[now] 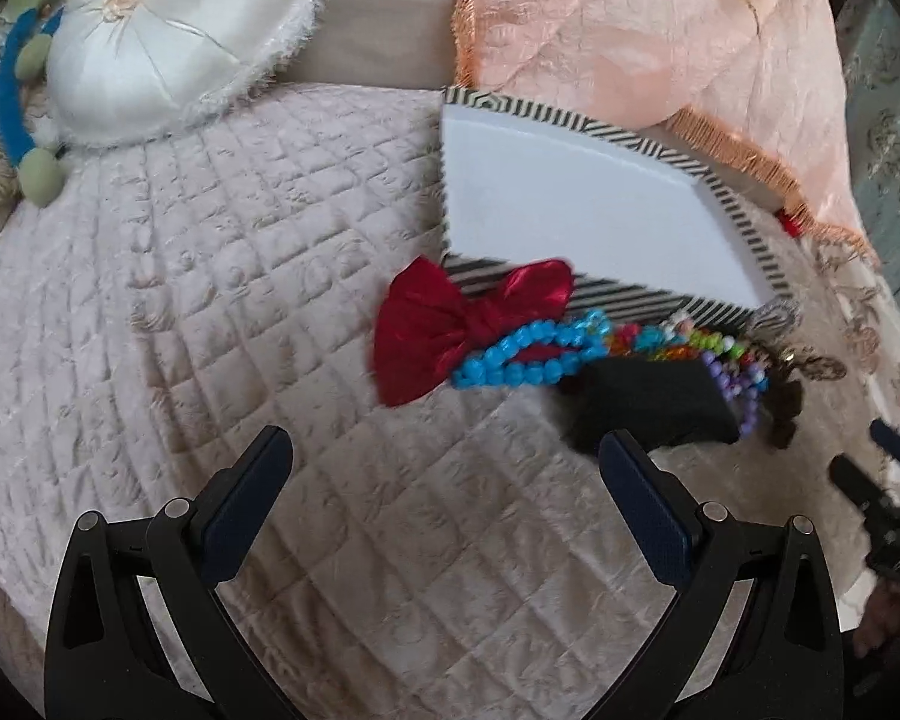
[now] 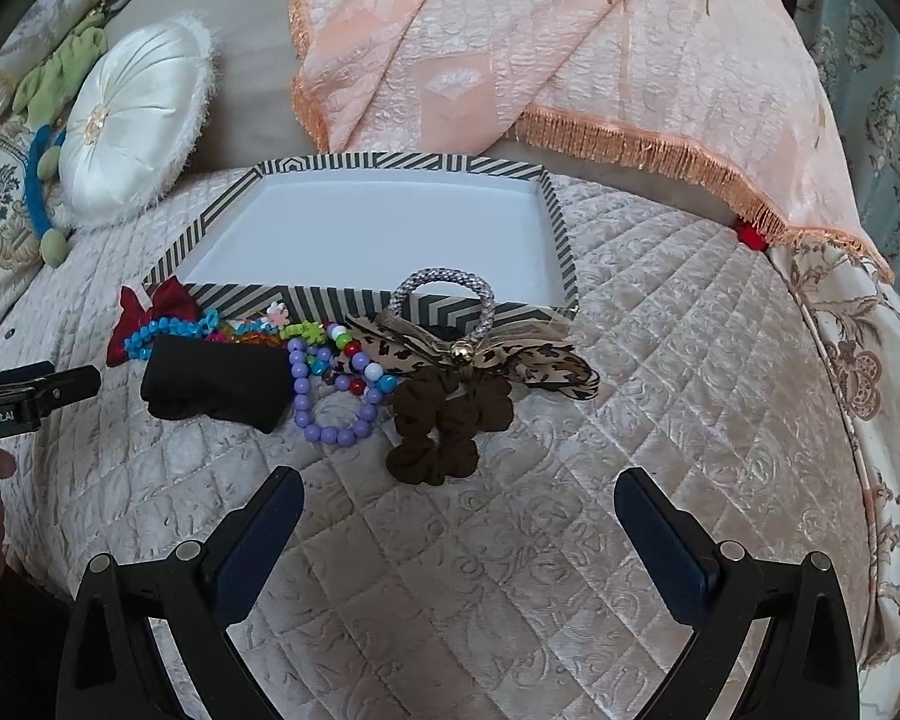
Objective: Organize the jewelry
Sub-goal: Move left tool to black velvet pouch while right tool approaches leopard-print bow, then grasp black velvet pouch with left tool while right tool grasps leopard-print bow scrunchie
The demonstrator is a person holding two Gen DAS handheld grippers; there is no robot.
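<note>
Accessories (image 2: 330, 372) line tray (image 2: 561, 240) front; cushion (image 2: 132, 138) beside.

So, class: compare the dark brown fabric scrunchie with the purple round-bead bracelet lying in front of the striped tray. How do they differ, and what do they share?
1. The dark brown fabric scrunchie is soft, ruffled cloth; the purple round-bead bracelet is a string of smooth, separate beads.
2. The scrunchie is bunched, with hardly any visible hole; the bracelet forms an open loop showing the quilt inside.
3. The scrunchie looks bulkier; the bracelet looks thinner.

Both lie on the quilted cover, outside the striped tray.
</note>
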